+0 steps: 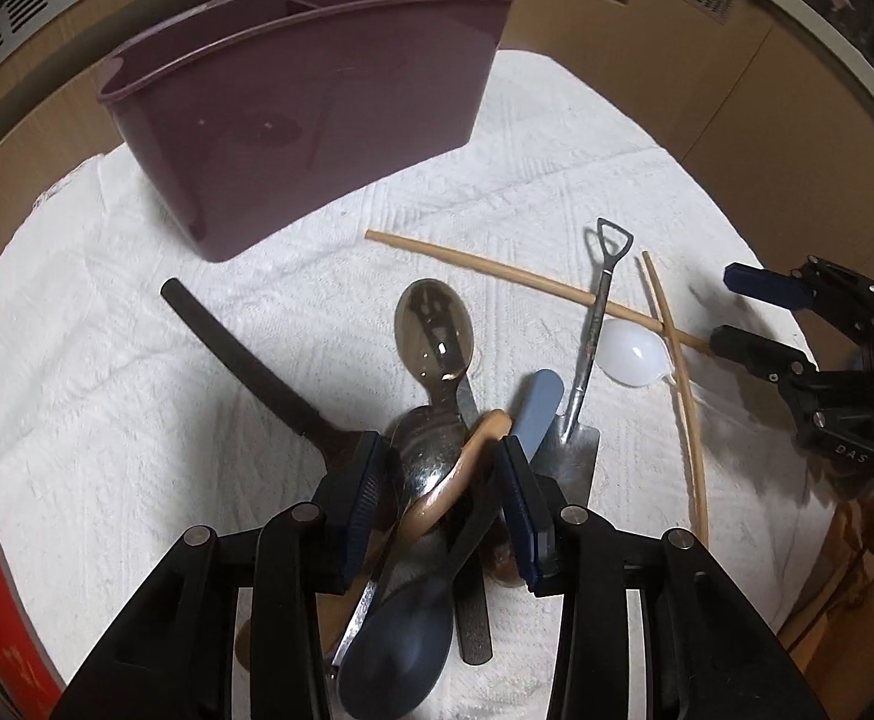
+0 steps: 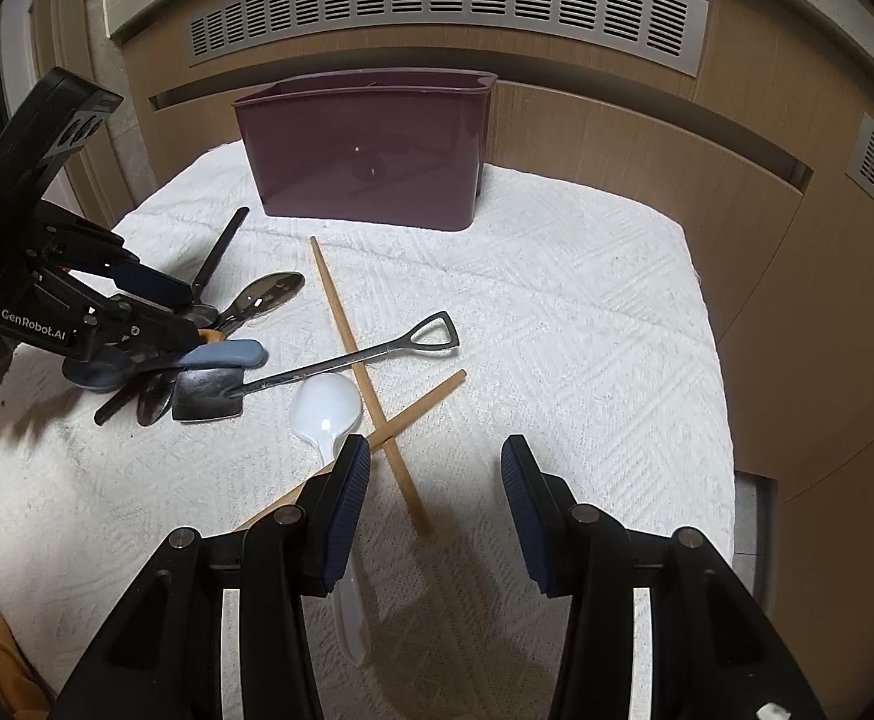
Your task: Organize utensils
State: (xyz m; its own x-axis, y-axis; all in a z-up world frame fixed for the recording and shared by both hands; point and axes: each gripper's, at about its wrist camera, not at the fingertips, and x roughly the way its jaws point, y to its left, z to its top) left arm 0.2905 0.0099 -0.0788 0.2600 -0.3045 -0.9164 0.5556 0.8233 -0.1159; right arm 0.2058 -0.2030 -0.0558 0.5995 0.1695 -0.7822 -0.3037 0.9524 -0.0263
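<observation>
Your left gripper point(image 1: 442, 480) straddles the tangled utensil pile point(image 1: 437, 420) on the white towel point(image 1: 107, 390), jaws part-open around several handles, so closing risks lifting more than one; the right gripper point(image 2: 434, 504) hangs open and empty over the chopsticks point(image 2: 359, 360), the maroon caddy point(image 2: 371, 150) stands beyond

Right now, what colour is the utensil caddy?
Dark plum purple caddy; the right wrist view shows it best.
</observation>
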